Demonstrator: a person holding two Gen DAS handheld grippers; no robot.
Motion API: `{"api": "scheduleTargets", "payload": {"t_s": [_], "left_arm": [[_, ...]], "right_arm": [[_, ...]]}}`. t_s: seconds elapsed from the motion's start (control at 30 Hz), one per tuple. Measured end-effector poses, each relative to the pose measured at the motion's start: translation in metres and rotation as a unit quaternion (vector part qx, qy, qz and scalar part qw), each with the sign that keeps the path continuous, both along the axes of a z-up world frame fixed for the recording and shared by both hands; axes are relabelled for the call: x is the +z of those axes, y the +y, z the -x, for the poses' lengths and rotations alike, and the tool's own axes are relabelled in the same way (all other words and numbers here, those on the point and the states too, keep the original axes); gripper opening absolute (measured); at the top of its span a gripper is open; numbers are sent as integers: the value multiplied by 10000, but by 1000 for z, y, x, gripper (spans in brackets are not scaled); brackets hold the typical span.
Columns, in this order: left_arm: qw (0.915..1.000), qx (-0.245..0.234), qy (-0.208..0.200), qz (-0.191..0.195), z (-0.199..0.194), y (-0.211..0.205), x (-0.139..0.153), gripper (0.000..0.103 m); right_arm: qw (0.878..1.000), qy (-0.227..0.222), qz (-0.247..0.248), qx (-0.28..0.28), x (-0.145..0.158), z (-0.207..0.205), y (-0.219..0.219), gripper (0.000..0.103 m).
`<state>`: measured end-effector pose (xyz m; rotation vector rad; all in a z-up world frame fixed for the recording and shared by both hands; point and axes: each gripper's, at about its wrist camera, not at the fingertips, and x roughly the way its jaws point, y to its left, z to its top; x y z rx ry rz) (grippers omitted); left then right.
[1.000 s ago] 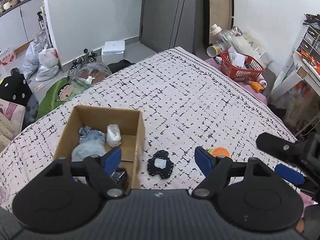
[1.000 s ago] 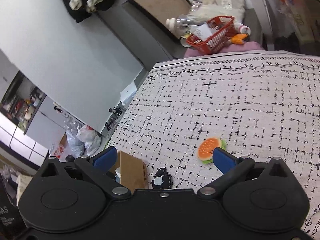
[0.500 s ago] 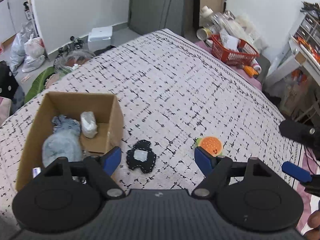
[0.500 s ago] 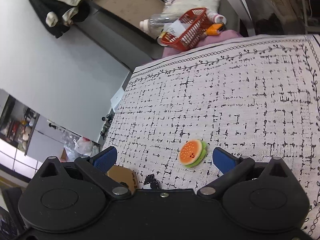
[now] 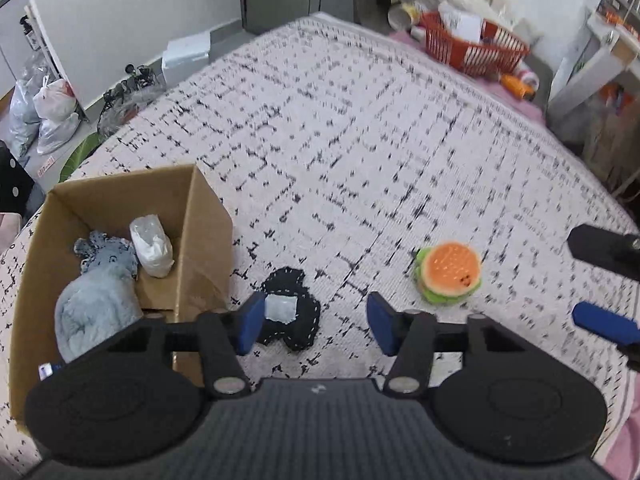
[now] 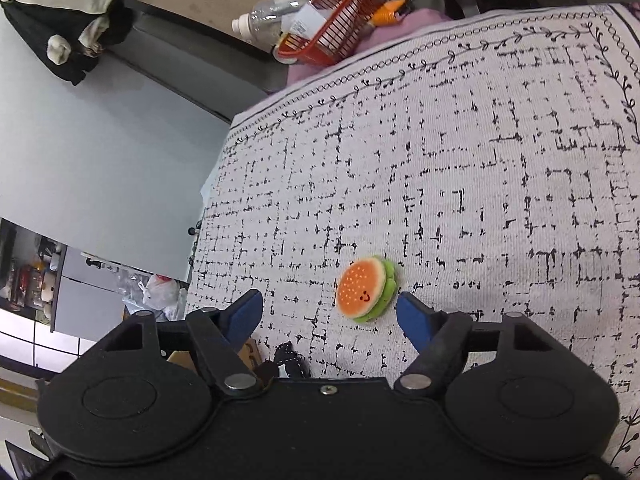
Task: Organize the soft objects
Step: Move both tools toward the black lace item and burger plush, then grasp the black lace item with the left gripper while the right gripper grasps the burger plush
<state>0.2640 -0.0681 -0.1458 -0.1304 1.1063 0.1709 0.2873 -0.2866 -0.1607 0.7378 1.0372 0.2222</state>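
A plush hamburger [image 5: 449, 273] lies on the patterned bedspread [image 5: 360, 128]; it also shows in the right wrist view [image 6: 366, 289]. A flat black plush with a white patch [image 5: 290, 312] lies next to a cardboard box [image 5: 202, 240] that holds a grey plush [image 5: 96, 306] and a white bag [image 5: 151, 246]. My left gripper [image 5: 316, 326] is open and empty above the black plush. My right gripper [image 6: 330, 316] is open and empty, just short of the hamburger; its fingers [image 5: 604, 322] show at the right of the left wrist view.
A red basket [image 5: 474, 44] with bottles and clutter sits past the far corner of the bed; it also shows in the right wrist view [image 6: 332, 28]. Plastic bags [image 5: 44, 112] and a white box [image 5: 186, 54] lie on the floor to the left.
Both grippers have moved forward and lower toward the bed. The hamburger now sits nearer the right gripper's fingers, and the black plush sits between the left gripper's fingers.
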Motion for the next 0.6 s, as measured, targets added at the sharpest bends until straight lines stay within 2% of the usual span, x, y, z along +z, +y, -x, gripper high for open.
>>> {"api": "scheduleTargets", "payload": {"t_s": [0.23, 0.4, 0.6], "left_arm": [[9993, -166, 226, -260, -11, -7, -23, 49], [9974, -306, 385, -518, -20, -14, -38, 50], [9939, -374, 658, -796, -29, -19, -52, 50]], "right_arm": [[9999, 115, 28, 98, -10, -8, 8, 72], [9991, 421, -95, 24, -27, -17, 10, 60], [9975, 695, -110, -98, -45, -26, 13, 59]]}}
